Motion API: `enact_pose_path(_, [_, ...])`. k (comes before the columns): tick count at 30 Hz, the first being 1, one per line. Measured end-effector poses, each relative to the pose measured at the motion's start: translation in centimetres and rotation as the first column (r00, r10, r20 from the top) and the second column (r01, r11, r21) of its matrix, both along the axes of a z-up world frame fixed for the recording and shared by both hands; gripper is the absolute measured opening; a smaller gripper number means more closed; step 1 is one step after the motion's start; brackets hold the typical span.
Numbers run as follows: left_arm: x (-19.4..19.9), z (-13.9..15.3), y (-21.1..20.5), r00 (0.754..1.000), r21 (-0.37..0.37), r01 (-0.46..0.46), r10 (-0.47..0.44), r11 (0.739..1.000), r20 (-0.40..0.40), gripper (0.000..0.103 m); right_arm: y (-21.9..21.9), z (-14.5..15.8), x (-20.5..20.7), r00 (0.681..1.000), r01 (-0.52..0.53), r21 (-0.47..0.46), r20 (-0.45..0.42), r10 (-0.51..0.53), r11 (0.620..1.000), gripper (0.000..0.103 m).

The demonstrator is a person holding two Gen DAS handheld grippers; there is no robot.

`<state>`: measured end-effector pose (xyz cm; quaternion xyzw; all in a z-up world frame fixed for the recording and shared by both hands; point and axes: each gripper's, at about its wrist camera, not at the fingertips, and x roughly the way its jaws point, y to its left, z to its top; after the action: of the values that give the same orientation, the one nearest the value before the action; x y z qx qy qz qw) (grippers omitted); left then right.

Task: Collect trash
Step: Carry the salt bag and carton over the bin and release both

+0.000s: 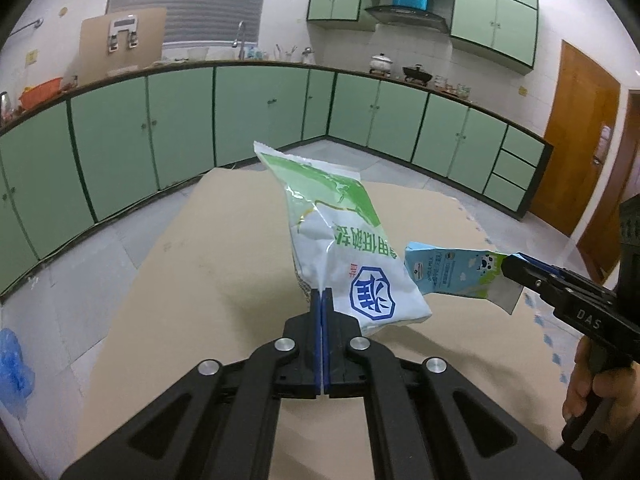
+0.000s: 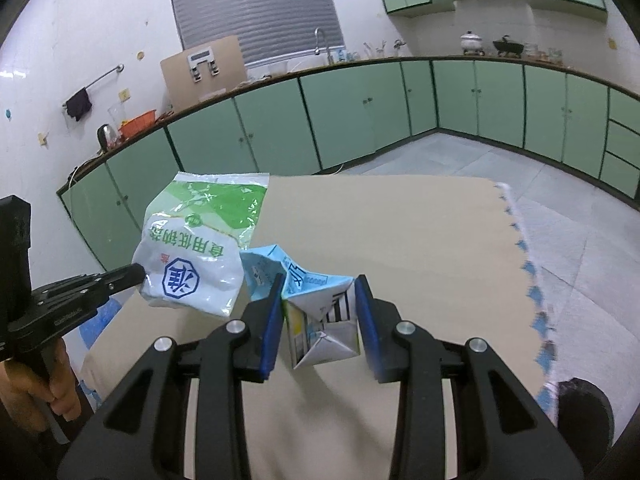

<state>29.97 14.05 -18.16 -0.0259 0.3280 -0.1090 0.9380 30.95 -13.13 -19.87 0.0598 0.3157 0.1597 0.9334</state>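
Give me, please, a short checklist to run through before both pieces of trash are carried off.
1. Left gripper shut on the bag: ok, pinched at its edge.
2. Right gripper holding the carton: ok, it sits between both pads.
3. Bag and carton clear of the cardboard sheet: ok, both hang above it.
4. Bag and carton apart: cannot tell, they overlap in both views.
5. Bin in sight: not ok, none shows.
6. More trash left on the sheet: cannot tell, the near part is hidden.

plastic bag (image 1: pixel 340 240) hangs left of milk carton (image 1: pixel 452 272), both above cardboard (image 1: pixel 200 280).
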Motion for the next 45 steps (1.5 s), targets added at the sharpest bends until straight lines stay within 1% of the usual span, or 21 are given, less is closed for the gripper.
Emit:
enact_pose_path(3, [-0.6,0.7,-1.7,1.0,-0.004,0.027,-0.027,1.0,0.01,0.0,-1.5,0.6,-1.3,1.0,0.025,-0.012,0.007,-0.025,1.0,0.032])
enact_pose_path(7, [-1.6,1.4,-4.9,0.996,-0.006,0.082,-0.082,0.997,0.019,0.0,-4.9,1.3,-4.1,0.997,0.078,-0.033,0.022,-0.077,0.996,0.032])
enact_pose_path(14, [-3.0,2.9,-10.2,0.983,-0.023,0.179,-0.178,0.984,0.042,0.0,-12.8,2.0,-8.2,0.976,0.215,-0.044,0.025,-0.214,0.976,0.032])
enact_pose_path(19, [-3.6,3.5,-14.9,0.964,-0.019,0.265,-0.264,0.964,0.042,0.0,-18.5,2.5,-12.1,0.949,0.314,-0.065,0.042,-0.312,0.947,0.032])
enact_pose_path(23, [-4.2,3.0,-19.2,0.938,-0.015,0.346,-0.346,0.938,0.028,0.0,-23.2,1.8,-15.1,0.918,0.397,-0.078,0.034,-0.395,0.915,0.032])
enact_pose_path(26, [-4.8,2.3,-23.1,0.913,-0.011,0.409,-0.409,0.912,0.009,0.0,-26.7,0.5,-17.2,0.887,0.461,-0.075,0.002,-0.463,0.884,0.032])
enact_pose_path(30, [-5.7,0.4,-28.0,0.871,0.0,0.491,-0.49,0.871,-0.034,0.0,-30.9,-2.2,-19.5,0.842,0.531,-0.066,-0.064,-0.535,0.845,0.032])
enact_pose_path(33, [-6.1,-1.4,-31.0,0.84,0.005,0.539,-0.537,0.842,-0.079,0.0,-32.6,-4.3,-20.7,0.817,0.565,-0.057,-0.104,-0.568,0.823,0.032])
enact_pose_path(35, [-6.5,-2.9,-33.1,0.819,0.02,0.569,-0.563,0.822,-0.111,0.0,-33.1,-5.3,-20.8,0.805,0.577,-0.054,-0.129,-0.579,0.815,0.032])
enact_pose_path(37, [-7.1,-4.0,-34.8,0.804,0.03,0.587,-0.578,0.809,-0.141,0.0,-33.5,-6.9,-20.6,0.796,0.583,-0.046,-0.17,-0.581,0.811,0.032])
enact_pose_path(42, [-7.7,-7.6,-37.8,0.779,0.063,0.612,-0.586,0.788,-0.224,0.0,-33.8,-9.9,-19.6,0.773,0.594,-0.056,-0.236,-0.589,0.803,0.032])
enact_pose_path(45, [-7.7,-9.1,-38.7,0.766,0.088,0.625,-0.588,0.775,-0.261,0.001,-34.0,-10.6,-18.6,0.76,0.6,-0.073,-0.26,-0.596,0.797,0.033])
